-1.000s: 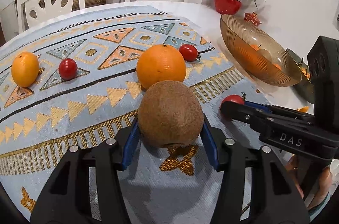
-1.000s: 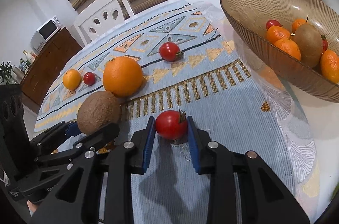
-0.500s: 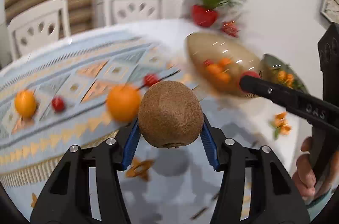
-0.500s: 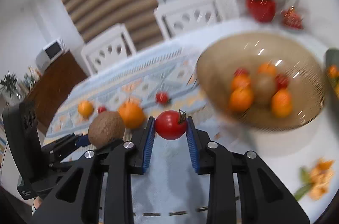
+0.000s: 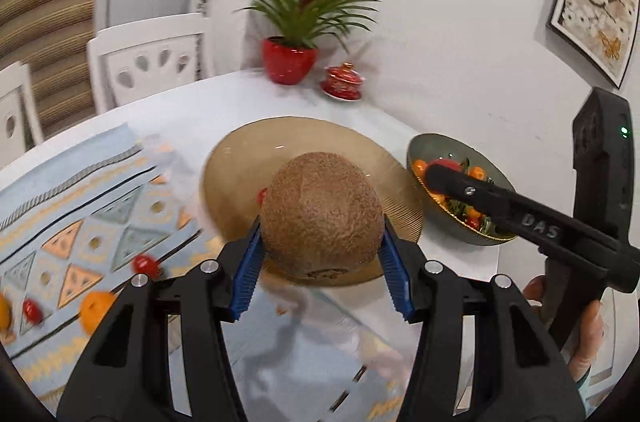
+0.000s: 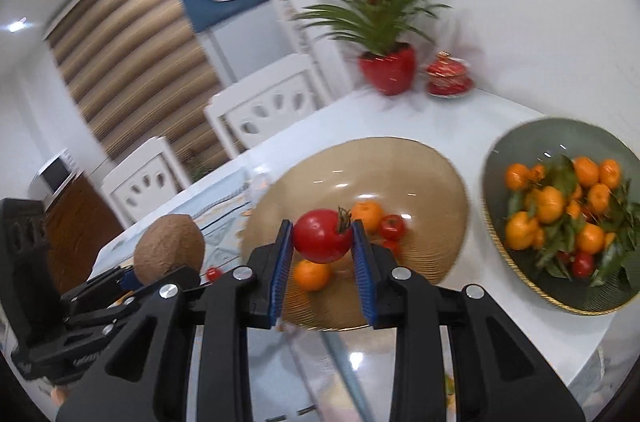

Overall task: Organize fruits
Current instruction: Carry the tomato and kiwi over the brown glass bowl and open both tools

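My left gripper [image 5: 320,242] is shut on a brown kiwi [image 5: 320,210] and holds it in the air over the near rim of the amber glass bowl [image 5: 244,158]. My right gripper [image 6: 322,246] is shut on a red tomato [image 6: 322,236], raised above the same amber bowl [image 6: 432,174], which holds oranges [image 6: 368,214] and small tomatoes [image 6: 391,226]. In the right wrist view the kiwi [image 6: 168,248] shows at left in the left gripper. On the patterned mat [image 5: 80,222] lie an orange [image 5: 96,310] and small tomatoes [image 5: 144,264].
A green bowl [image 6: 516,150] of tangerines and leaves stands right of the amber bowl. A red potted plant [image 5: 290,64] and a red lidded cup [image 5: 343,84] sit at the table's back. White chairs [image 5: 148,66] stand behind. A hand [image 5: 584,334] holds the right gripper.
Both grippers lifted their fruit off the mat and swung right and up toward the amber bowl. The mat and loose fruit have slid to the lower left of the left wrist view.
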`<act>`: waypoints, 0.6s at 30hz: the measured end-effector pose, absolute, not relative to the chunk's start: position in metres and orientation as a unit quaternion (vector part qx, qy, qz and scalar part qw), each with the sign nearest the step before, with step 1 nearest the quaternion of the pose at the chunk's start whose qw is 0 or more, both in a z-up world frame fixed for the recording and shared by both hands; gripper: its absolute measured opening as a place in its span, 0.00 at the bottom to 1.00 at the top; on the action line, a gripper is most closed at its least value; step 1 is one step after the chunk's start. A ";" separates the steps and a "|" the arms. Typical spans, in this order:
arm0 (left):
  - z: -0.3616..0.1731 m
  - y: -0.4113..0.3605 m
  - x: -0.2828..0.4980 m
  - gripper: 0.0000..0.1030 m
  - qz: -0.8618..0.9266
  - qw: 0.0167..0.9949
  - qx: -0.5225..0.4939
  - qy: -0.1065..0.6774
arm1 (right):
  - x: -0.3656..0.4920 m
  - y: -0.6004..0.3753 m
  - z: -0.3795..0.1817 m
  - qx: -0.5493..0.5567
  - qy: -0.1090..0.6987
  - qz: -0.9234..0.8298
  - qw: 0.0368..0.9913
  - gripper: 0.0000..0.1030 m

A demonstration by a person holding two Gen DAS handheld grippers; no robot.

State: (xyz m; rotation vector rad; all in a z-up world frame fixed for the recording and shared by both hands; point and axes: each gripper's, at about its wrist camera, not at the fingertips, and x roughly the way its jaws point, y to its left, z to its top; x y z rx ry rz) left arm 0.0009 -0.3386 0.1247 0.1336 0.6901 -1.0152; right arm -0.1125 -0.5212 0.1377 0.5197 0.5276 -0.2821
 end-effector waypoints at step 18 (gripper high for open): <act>0.084 -0.408 0.002 0.53 -0.487 0.799 0.114 0.335 | -0.103 -0.580 0.102 0.288 0.287 -0.221 0.886 0.28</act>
